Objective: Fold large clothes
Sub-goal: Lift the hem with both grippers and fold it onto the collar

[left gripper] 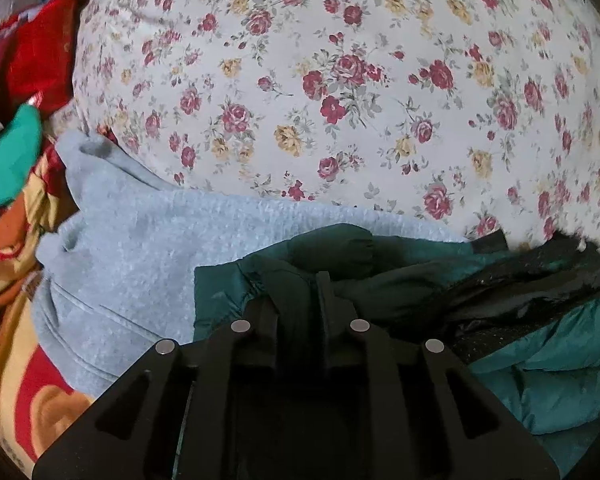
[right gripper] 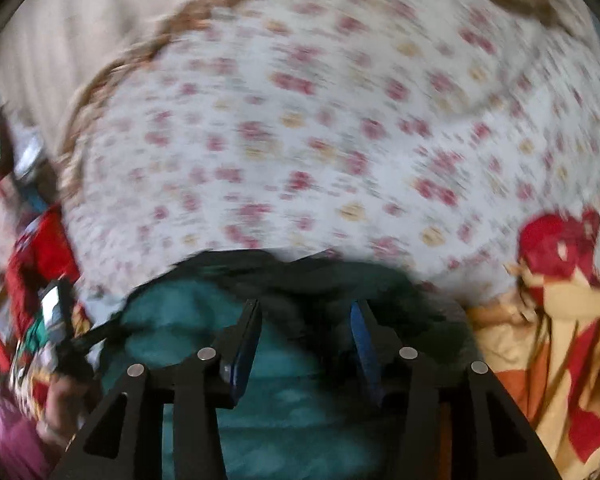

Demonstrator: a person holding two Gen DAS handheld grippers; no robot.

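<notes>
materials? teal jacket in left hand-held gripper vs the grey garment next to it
Teal jacket: looks like thin synthetic shell, nylon-like; slight sheen, puffy quilted creases, black lining. Grey garment: looks like fleece or brushed knit; matte, fuzzy nap, soft thick folds. Left hand-held gripper is pinching the jacket.

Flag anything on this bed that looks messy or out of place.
The green puffer jacket lies crumpled, not flat, with the left gripper pinching a fold of it. A light blue sweatshirt sits bunched beside it on the floral sheet. The right wrist view is motion-blurred.
</notes>
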